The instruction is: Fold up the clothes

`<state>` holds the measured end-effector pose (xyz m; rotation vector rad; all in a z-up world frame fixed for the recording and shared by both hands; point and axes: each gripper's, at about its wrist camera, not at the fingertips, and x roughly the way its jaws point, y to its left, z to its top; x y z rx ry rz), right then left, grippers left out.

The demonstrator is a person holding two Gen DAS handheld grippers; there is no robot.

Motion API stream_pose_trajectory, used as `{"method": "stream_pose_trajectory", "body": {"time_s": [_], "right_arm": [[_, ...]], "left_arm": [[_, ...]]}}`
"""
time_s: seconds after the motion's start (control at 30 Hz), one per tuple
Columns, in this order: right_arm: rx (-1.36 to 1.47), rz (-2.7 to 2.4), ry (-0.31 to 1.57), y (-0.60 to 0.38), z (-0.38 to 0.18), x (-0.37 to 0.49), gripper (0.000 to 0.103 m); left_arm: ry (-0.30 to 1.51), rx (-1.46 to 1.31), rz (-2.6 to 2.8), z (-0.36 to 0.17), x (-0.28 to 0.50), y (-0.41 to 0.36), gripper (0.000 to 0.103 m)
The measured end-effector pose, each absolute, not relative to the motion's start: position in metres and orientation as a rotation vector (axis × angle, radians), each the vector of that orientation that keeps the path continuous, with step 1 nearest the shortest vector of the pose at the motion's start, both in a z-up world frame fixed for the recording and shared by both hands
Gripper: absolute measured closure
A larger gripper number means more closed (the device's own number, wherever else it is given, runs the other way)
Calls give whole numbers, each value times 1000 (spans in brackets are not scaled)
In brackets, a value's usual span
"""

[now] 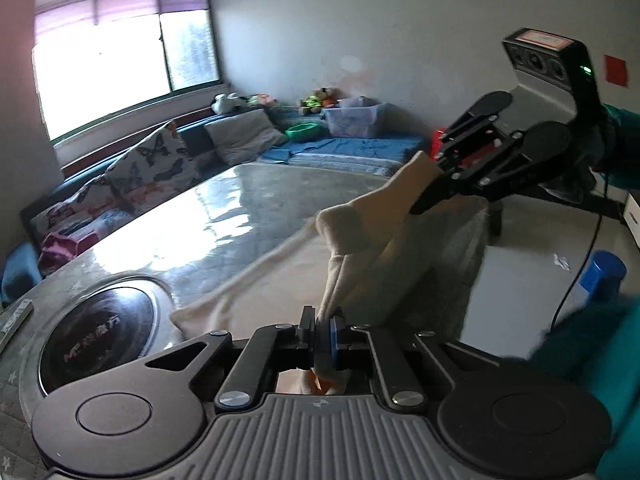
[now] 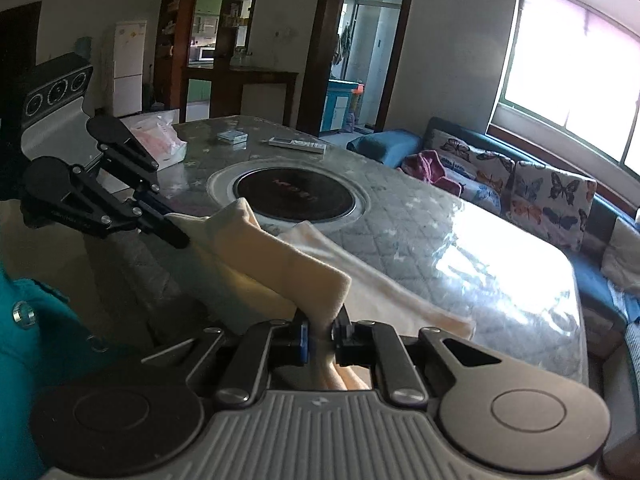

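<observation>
A cream garment [image 1: 360, 240] [image 2: 280, 264] is lifted at one edge, stretched between both grippers, and its far part trails on the quilted table [image 1: 200, 220] [image 2: 440, 240]. My left gripper [image 1: 326, 332] is shut on one corner of the cloth at the bottom of the left wrist view. It shows again at the left of the right wrist view [image 2: 180, 240], pinching the cloth. My right gripper [image 2: 322, 336] is shut on the other corner. The left wrist view shows it [image 1: 420, 206] at the upper right, gripping the fabric, with a teal sleeve [image 1: 624, 140] behind it.
A round black cooktop [image 1: 100, 332] [image 2: 296, 196] is set into the table just beyond the garment. A remote [image 2: 298, 145], a small box [image 2: 232, 136] and a plastic packet [image 2: 160, 140] lie at the far end. A blue-capped bottle [image 1: 604, 276] and a cable [image 1: 576, 276] stand off the table. A sofa with butterfly cushions [image 2: 552, 200] runs along the window.
</observation>
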<state>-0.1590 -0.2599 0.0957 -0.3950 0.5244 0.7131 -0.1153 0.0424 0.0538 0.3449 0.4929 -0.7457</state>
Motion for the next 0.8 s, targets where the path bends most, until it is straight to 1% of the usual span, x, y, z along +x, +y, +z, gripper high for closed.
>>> {"method": "stream_pose_trajectory", "body": {"time_s": [0.2,0.3,0.47,0.5,0.53,0.57,0.6,0.63,0.67,0.77,0.8], "right_arm": [[-458,739,527,-247,102,-97,93],[-481,740,549,-236,95,-55,93],[-455,718,645,-216,54,15,92],[-448,711,663,-214,45,23,90],[-434,694,673,-213,35,29,80],[-412,665,672,-215,25,33,76],[-387,643,674,-218,18,36,77],[-355,624,673,-221,14,35,74],[-320,593,666,-226,12,34,70],[-224,516,628,-247,7,18,67],[-194,490,621,-254,7,12,67]], "left_arm": [[523,299,-680,57,-54,43,95],[555,293,-633,48,-13,39,95],[655,261,-546,14,48,36,95],[673,248,-532,6,55,36,94],[690,235,-517,-1,62,37,93],[703,223,-503,-7,67,39,92],[706,213,-492,-11,69,41,90],[707,205,-481,-13,70,43,86],[705,197,-471,-15,71,45,85],[692,175,-444,-15,70,50,82],[690,168,-427,-15,69,52,78]]}}
